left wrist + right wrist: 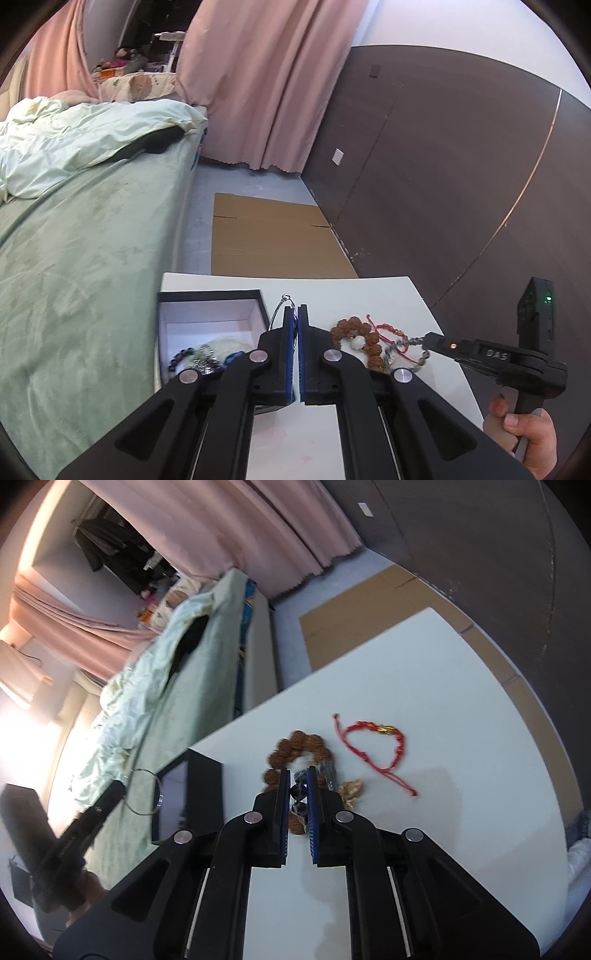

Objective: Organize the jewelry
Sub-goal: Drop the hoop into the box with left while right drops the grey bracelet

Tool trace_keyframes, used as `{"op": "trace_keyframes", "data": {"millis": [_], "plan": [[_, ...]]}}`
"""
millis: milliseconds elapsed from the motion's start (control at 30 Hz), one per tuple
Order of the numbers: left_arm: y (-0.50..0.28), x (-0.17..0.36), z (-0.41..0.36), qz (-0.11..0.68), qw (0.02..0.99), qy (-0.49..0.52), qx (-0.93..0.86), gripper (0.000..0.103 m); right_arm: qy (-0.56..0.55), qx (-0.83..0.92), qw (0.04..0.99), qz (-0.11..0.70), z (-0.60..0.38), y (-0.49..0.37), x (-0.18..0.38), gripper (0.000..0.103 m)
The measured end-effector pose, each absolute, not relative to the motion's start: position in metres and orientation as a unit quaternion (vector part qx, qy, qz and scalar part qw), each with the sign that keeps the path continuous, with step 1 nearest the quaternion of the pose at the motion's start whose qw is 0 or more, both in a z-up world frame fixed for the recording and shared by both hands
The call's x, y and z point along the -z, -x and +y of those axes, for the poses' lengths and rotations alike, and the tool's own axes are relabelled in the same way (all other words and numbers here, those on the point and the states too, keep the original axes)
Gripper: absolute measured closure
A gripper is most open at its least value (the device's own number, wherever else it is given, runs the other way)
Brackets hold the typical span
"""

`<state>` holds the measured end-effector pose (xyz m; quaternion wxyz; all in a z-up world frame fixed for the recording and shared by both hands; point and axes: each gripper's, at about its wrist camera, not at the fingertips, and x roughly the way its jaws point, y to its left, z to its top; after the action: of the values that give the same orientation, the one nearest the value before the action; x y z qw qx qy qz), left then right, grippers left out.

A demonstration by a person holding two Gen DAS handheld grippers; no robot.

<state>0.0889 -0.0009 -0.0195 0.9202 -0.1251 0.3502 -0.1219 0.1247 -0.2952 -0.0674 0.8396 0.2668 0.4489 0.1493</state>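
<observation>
Both hands are mid-sort. The left hand-held gripper point(295, 314) is clamped on a thin silver bangle point(279, 308), held up beside the open black box point(212, 295) on the white counter point(424, 686); next, I judge, it must carry the bangle over the box and let go. The right hand-held gripper point(298, 786) has closed on a dark beaded bracelet point(299, 794) amid the pile, beside the brown bead bracelet point(291, 746) and the red cord bracelet point(380, 746). Its fingers hide most of the dark beads, and blur smears the pile, so whether strands are tangled I cannot tell.
</observation>
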Motion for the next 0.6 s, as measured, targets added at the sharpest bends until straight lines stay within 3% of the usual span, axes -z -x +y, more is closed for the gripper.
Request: {"op": "trace_keyframes", "data": {"millis": [233,267,300,367,500,600], "plan": [[-0.084,0.022,0.018,0.358,0.917,0.140,0.106,0.098,-0.283,-0.192,0.842,0.418,-0.277,-0.113,0.050,0.101],[-0.084,0.022,0.020,0.359,0.917,0.142,0.102,0.086,-0.284,-0.198,0.842,0.413,-0.274,-0.112,0.047,0.101],[-0.083,0.022,0.023,0.357,0.918,0.144,0.097,0.064,-0.281,-0.203,0.845,0.408,-0.271,-0.111,0.044,0.101],[-0.078,0.018,0.029,0.340,0.924,0.150,0.089,0.041,-0.277,-0.209,0.846,0.404,-0.265,-0.110,0.041,0.101],[-0.076,0.013,0.035,0.335,0.926,0.153,0.084,0.031,-0.250,-0.192,0.844,0.433,-0.253,-0.117,0.047,0.101],[-0.076,0.013,0.039,0.336,0.926,0.154,0.079,0.030,-0.224,-0.180,0.831,0.477,-0.245,-0.121,0.064,0.097]]}}
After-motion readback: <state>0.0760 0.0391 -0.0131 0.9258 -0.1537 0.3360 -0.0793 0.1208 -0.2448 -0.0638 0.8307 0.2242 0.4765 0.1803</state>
